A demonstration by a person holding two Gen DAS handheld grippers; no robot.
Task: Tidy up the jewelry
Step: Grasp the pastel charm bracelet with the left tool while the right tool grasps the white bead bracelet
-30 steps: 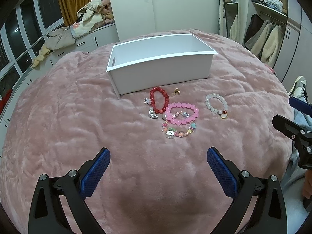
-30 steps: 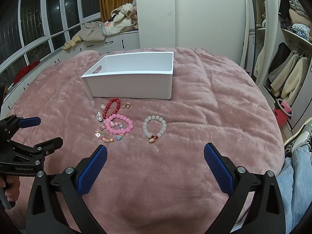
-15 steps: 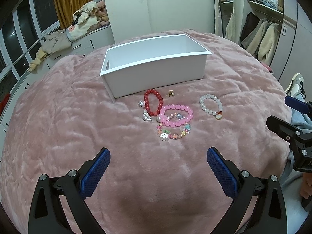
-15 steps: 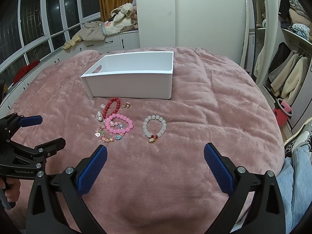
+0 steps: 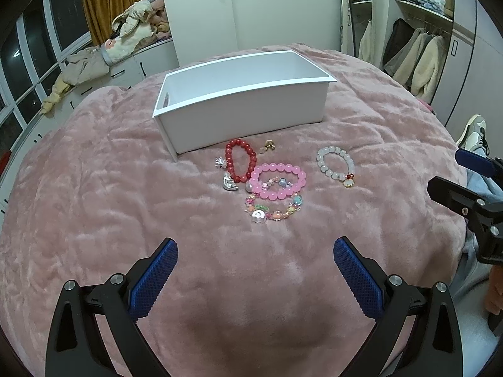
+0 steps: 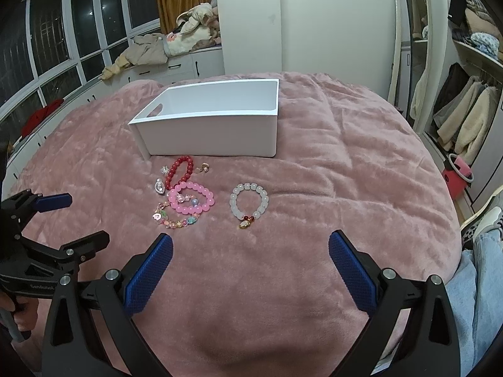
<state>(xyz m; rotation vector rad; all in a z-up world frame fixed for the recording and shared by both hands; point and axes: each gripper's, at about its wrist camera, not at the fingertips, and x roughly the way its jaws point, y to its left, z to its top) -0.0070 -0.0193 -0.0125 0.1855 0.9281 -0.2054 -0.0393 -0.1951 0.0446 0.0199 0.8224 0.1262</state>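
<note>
— Landmark? White box (image 5: 245,106) on the pink blanket (image 5: 94,204); open top, nothing seen inside from either view.

— Jewelry? All lying on the blanket just in front of the box's near wall. Red bead bracelet (image 5: 240,163) closest to that wall. Small gold piece (image 5: 268,147) just right of it, also near the wall. Silver charm (image 5: 229,183) and small sparkly piece (image 5: 221,162) at the red bracelet's left. Pink bead bracelet (image 5: 278,180) farther out from the box, touching the red one. Multicolour bead bracelet (image 5: 273,210) farther still, its top edge tucked under the pink one. White bead bracelet (image 6: 249,202) apart from the cluster, out from the box's right half.

— Left gripper (image 5: 253,262)? Spread wide, holding nothing; hovering over bare blanket, well out from the box.

— Right gripper (image 6: 250,257)? Same: fingers wide apart, holding nothing, short of the white bracelet.
</note>
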